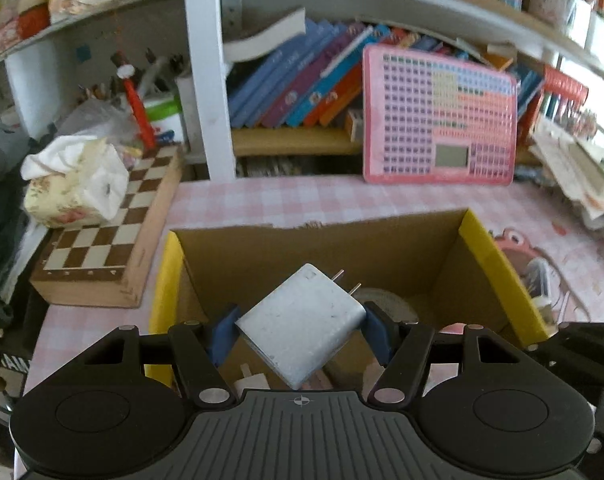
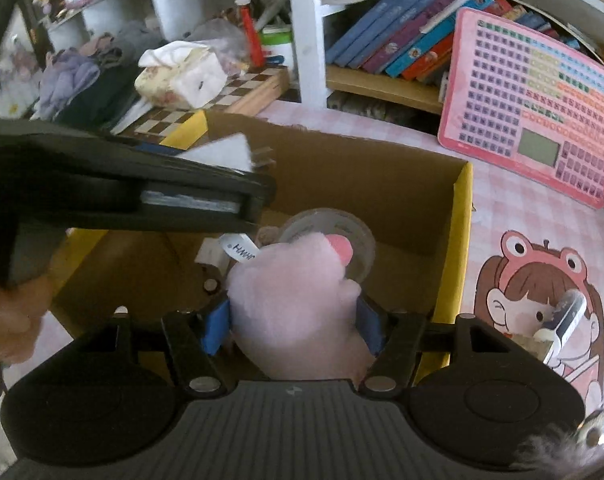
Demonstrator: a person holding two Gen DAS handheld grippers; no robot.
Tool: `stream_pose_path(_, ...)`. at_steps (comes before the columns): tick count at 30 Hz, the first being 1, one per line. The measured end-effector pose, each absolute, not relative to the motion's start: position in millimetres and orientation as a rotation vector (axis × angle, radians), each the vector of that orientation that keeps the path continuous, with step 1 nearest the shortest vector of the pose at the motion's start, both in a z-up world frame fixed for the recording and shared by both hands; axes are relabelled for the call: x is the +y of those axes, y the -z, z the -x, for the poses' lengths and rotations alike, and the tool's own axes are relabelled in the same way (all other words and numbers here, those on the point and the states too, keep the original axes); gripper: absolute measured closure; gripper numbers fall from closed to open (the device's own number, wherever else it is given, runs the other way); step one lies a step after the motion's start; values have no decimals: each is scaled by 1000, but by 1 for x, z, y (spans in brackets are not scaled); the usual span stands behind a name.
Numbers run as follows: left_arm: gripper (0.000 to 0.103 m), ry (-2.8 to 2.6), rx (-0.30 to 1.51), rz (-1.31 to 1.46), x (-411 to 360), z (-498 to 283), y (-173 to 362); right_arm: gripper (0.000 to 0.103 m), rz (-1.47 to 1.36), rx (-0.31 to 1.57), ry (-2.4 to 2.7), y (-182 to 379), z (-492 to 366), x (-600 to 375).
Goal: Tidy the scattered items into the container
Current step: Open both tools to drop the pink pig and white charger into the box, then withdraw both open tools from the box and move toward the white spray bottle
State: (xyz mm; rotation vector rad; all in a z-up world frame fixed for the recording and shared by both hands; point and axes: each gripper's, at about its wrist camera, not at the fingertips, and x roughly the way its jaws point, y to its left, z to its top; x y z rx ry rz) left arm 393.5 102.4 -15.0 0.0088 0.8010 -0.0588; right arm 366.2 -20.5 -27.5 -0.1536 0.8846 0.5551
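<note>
My left gripper (image 1: 300, 326) is shut on a white plug charger (image 1: 302, 322), its two prongs pointing up and away, held above the open cardboard box (image 1: 498, 272) with yellow flaps. My right gripper (image 2: 292, 324) is shut on a pink plush toy (image 2: 298, 304) with a white label, held over the same box (image 2: 460, 216). In the right wrist view the left gripper's body (image 2: 142, 192) crosses from the left with the charger (image 2: 226, 152) at its tip. A roll of clear tape (image 2: 342, 232) lies inside the box.
A chessboard (image 1: 114, 232) with a tissue pack (image 1: 74, 184) on it sits left of the box. A pink keyboard toy (image 1: 442, 120) leans on the bookshelf behind. A small item (image 2: 562, 320) lies on the cartoon mat right of the box. Paper piles are at the far right.
</note>
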Motion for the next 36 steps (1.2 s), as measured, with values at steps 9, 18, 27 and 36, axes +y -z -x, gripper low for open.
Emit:
stream_pose_path(9,28,19,786,-34,95,-395,13,20,178,812,-583,16,-357,-29)
stream_pose_path(18,23,53,623,-32,95,-345,-39,20,112,690,-542,-29,-329,-52)
stream_pose_path(27,14,74,465,-3,115,-256,-87,20,86,565,-518,-66,-261,-75)
stream_pose_path(36,14,72,559,-15,125,-187,-62,21,103,627,-481,-45,-198,-81)
